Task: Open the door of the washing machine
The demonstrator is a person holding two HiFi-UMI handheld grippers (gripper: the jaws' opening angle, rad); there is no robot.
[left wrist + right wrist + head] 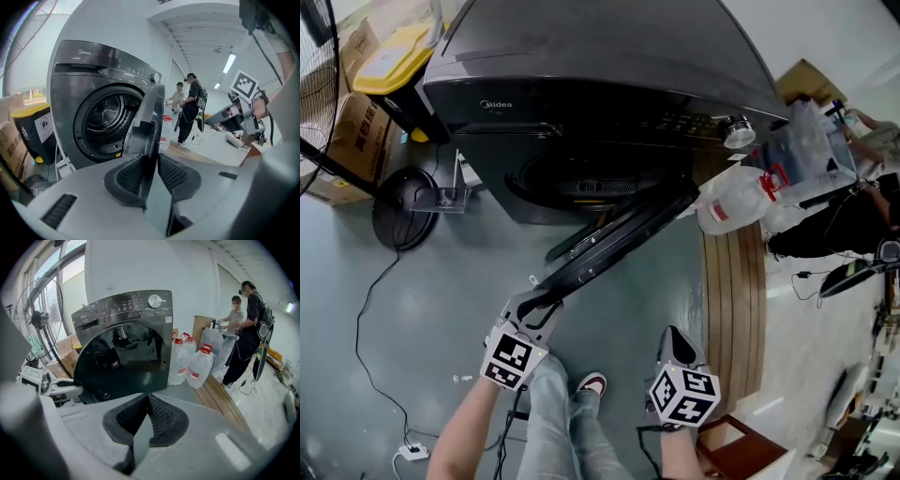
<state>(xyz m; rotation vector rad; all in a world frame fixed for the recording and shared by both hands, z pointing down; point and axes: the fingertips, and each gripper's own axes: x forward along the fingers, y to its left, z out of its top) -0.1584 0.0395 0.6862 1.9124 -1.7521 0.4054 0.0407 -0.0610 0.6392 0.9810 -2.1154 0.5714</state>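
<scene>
Closest to me, the person stands on the grey floor (pixel 441 309), with 1 shoe (pixel 592 382) showing between the 2 grippers. The left gripper (pixel 546 298) is pinching the free edge of the door (pixel 619 239). In the left gripper view the door's edge (pixel 147 117) stands between the 2 dark pads (pixel 129 176) and they press on it. The right gripper (pixel 672 330) is apart from the door, on the person's right. Its jaws are pressed together at the tips and there is nothing between them (pixel 147 399).

The door is swung well out from the washing machine (pixel 581 56), so the round opening and the metal drum (pixel 105 119) are uncovered. From the right gripper view the dark outer face of the door (pixel 122 362) hides most of the machine's front (pixel 122 310).

To the right of the machine, several water bottles (pixel 731 202) with red caps stand at the far end of a wooden platform (pixel 731 291). To the left there is a standing fan (pixel 40 319). Farther back in the room, 2 people (pixel 248 329) stand close together.
</scene>
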